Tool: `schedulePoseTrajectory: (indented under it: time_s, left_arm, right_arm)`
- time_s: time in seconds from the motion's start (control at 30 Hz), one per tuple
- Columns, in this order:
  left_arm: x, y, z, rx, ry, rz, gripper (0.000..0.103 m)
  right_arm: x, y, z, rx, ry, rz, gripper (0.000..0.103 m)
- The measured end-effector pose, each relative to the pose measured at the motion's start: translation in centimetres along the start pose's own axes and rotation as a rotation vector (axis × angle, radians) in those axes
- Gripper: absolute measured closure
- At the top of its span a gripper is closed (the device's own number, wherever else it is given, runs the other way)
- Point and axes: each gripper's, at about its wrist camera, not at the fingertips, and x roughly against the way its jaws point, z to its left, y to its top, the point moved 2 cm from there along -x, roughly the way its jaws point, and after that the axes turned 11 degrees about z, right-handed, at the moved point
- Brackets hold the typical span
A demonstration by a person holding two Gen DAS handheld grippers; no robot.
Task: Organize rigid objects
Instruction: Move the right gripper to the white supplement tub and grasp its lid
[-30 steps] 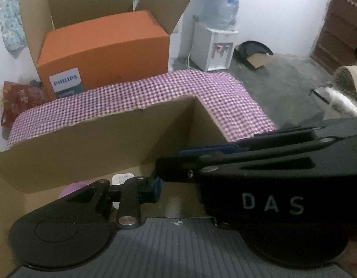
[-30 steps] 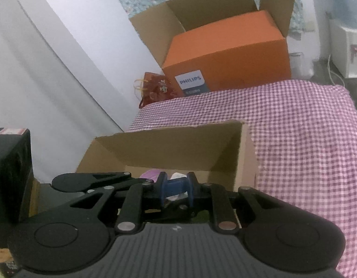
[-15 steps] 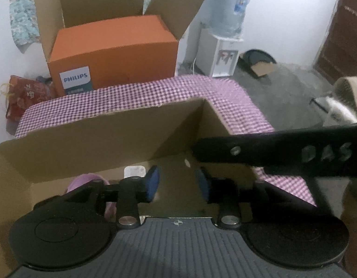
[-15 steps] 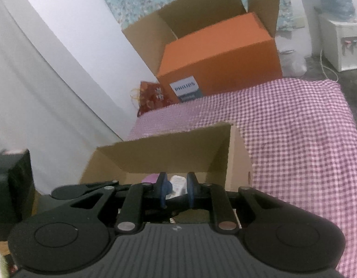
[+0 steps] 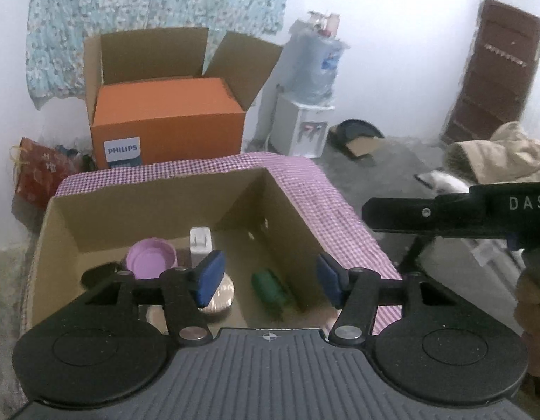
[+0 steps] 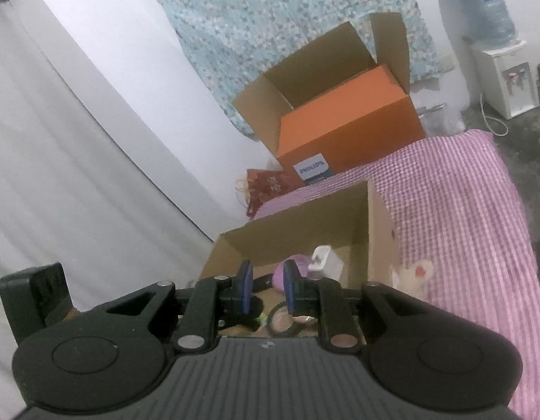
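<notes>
Here, I hold the left gripper (image 5: 270, 280) above the near edge of the open cardboard box (image 5: 158, 206); its jaws are opening, with nothing between the blue pads (image 5: 209, 278). Directly ahead of and below these jaws, on the box floor, a green cylindrical object (image 5: 270, 288) lies on its side. Behind the left pad sits a round pale disc (image 5: 219, 297); further ahead on that side stands a purple lid (image 5: 151, 262), with a white charger (image 5: 201, 241) just beside it against the far wall. The right gripper (image 6: 266, 292) hovers over the same box (image 6: 305, 224) with its jaws nearly closed and holding nothing. Below its pads I see a tape roll (image 6: 282, 318); ahead of them the purple lid (image 6: 280, 274) and white charger (image 6: 324, 262). The box rests on a checked cloth (image 6: 462, 210)
</notes>
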Motion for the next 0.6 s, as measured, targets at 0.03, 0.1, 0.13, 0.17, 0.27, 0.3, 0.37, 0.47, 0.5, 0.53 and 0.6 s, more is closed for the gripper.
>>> schedulePoseTrajectory:
  time_s: [0.03,0.1,0.13,0.17,0.27,0.3,0.37,0.47,0.5,0.53,0.6]
  left_arm:
    - [0.7,-0.8,-0.1,-0.005,-0.001,-0.009,0.040]
    - [2.0,-2.3,-0.1,-0.006,0.004,-0.023,0.037]
    - [2.5,-3.0,0.0,-0.004,0.000,-0.028,0.036]
    - [2.9,-3.8,0.1,0.001,-0.006,-0.030,0.035]
    - [3.8,-6.0,0.5,0.010,-0.016,-0.024,0.035]
    - [3.9,-6.5,0.6,0.012,-0.015,-0.023,0.034]
    - [4.4,-7.6,0.9,0.015,-0.019,-0.019,0.034]
    - [5.4,-9.1,1.6,0.021,-0.003,-0.031,0.032]
    - [5.8,-9.6,1.9,0.021,0.012,-0.042,0.029]
    - [6.1,-10.1,2.2,0.022,0.028,-0.051,0.028]
    - [6.4,-10.9,2.8,0.032,0.059,-0.059,0.026]
  right_arm:
    - [0.5,-0.8,0.3,-0.001,0.005,-0.007,0.082]
    - [1.4,-2.4,1.1,0.002,0.010,-0.021,0.082]
    - [1.6,-3.2,1.4,0.001,0.012,-0.025,0.082]
    - [1.8,-3.9,1.7,-0.002,0.009,-0.027,0.082]
    - [1.9,-5.8,2.4,-0.009,-0.015,-0.023,0.082]
    - [1.9,-6.4,2.6,-0.010,-0.023,-0.019,0.082]
    - [1.6,-7.6,3.0,-0.013,-0.035,-0.006,0.081]
    - [0.9,-9.0,3.3,-0.028,-0.040,0.027,0.077]
    - [0.5,-9.3,3.4,-0.032,-0.040,0.038,0.070]
    - [0.2,-9.6,3.5,-0.033,-0.042,0.049,0.066]
    - [-0.2,-10.4,3.8,-0.031,-0.046,0.065,0.064]
